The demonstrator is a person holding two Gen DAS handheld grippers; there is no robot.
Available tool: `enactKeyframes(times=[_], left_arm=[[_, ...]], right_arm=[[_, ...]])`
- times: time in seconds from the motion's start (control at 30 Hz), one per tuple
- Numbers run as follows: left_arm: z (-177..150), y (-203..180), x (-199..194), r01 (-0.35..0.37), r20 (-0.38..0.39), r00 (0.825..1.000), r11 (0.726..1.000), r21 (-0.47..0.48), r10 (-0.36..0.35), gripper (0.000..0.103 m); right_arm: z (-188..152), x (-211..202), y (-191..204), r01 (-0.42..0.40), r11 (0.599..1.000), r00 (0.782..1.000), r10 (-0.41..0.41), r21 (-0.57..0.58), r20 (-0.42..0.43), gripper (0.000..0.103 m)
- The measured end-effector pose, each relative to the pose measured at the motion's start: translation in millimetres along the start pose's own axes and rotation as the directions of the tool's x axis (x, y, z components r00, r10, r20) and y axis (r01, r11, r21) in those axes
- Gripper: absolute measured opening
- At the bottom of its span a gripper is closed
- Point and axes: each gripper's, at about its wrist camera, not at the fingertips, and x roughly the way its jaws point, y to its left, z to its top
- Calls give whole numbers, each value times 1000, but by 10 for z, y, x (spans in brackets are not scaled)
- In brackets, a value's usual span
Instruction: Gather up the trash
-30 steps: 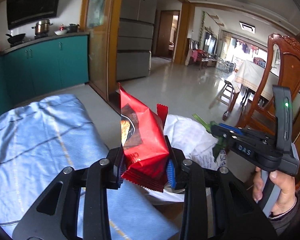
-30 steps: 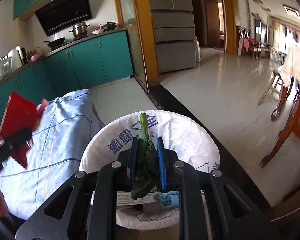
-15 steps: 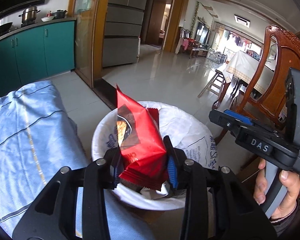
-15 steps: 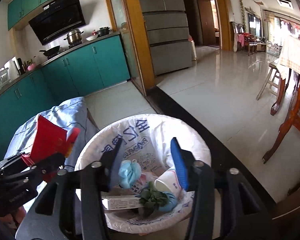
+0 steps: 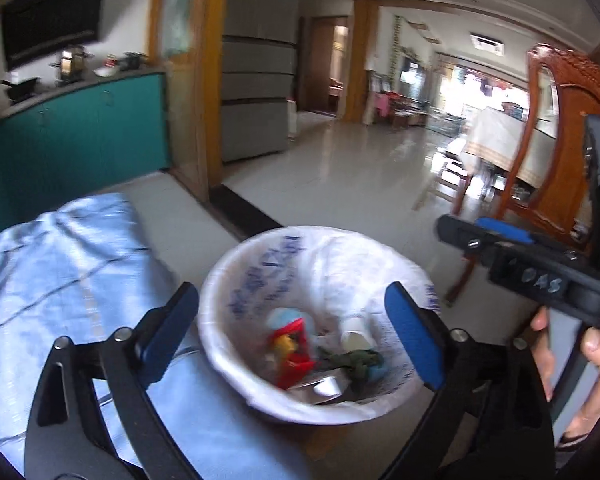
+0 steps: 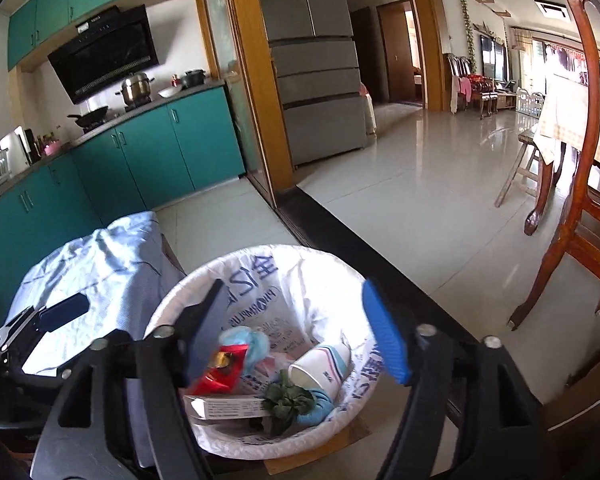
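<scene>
A trash bin lined with a white printed bag [image 5: 260,264] [image 6: 300,264] stands beside the table. Inside lie the red snack wrapper [image 5: 294,354] [image 6: 222,370], green leafy scraps [image 5: 350,360] [image 6: 286,400], a paper cup [image 6: 322,366], a flat carton [image 6: 228,406] and blue crumpled paper [image 6: 246,342]. My left gripper [image 5: 292,332] is open and empty above the bin. My right gripper [image 6: 296,328] is open and empty above the bin; it also shows at the right of the left wrist view [image 5: 532,264].
A table under a light blue cloth [image 5: 60,272] [image 6: 100,264] sits left of the bin. A carved wooden chair [image 5: 560,140] [image 6: 580,208] stands to the right. Teal kitchen cabinets [image 6: 160,152] and a grey fridge [image 6: 316,80] are beyond, across tiled floor.
My left gripper has opened and the red wrapper has dropped into the bin. My right gripper let go of the green scraps a moment before and has stayed open over the bin.
</scene>
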Motion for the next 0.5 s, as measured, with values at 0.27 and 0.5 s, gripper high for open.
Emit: enactKeyframes(times=[0.27,0.5], left_arm=[[-242,438,-752,-279,45,958,956,-90,284,100],[-566,711,-1589,-469,79,871,868,-160,485,100]], right_arm=[[-117,-397,503,-50,993,989,64,-107,132,100],[-524,-882,1172,-116,946,957,188,-303,221,100]])
